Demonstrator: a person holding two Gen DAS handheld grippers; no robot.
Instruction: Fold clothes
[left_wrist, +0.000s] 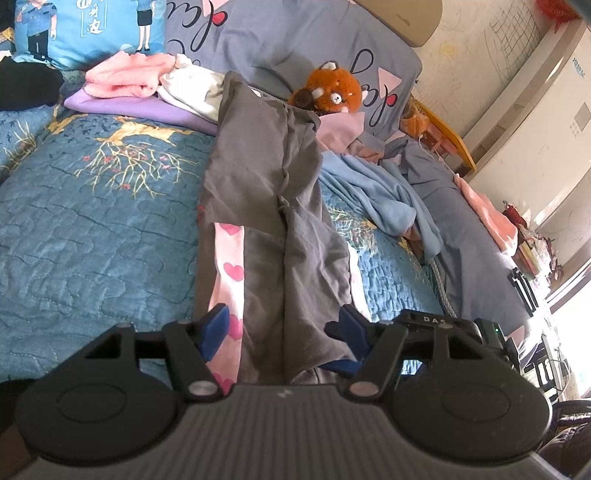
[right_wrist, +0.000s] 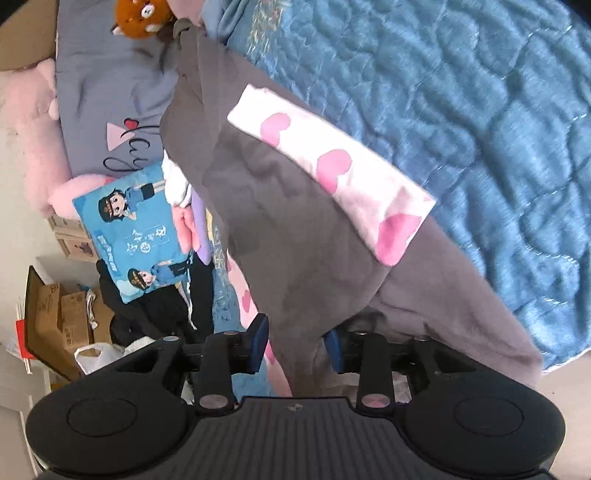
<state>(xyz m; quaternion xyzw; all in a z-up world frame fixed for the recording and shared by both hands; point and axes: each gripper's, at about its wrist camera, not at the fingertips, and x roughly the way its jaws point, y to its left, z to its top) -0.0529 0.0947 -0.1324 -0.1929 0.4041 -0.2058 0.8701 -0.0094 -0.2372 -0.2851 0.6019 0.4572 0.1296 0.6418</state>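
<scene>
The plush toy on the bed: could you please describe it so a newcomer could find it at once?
Start at the blue quilt that covers the bed, and follow the grey trousers laid along it to their far end. Just beyond, against the grey pillow with looping writing, sits the plush toy. It is the only orange, furry thing with a face there.

— What colour are the trousers (left_wrist: 273, 206)?
— Grey, with a white panel (right_wrist: 328, 166) printed in pink hearts.
— And the quilt (left_wrist: 92, 221)?
— Blue, with gold branches and small red flowers.
— The plush toy (left_wrist: 328, 92)?
— Orange-brown, white at the face.
</scene>
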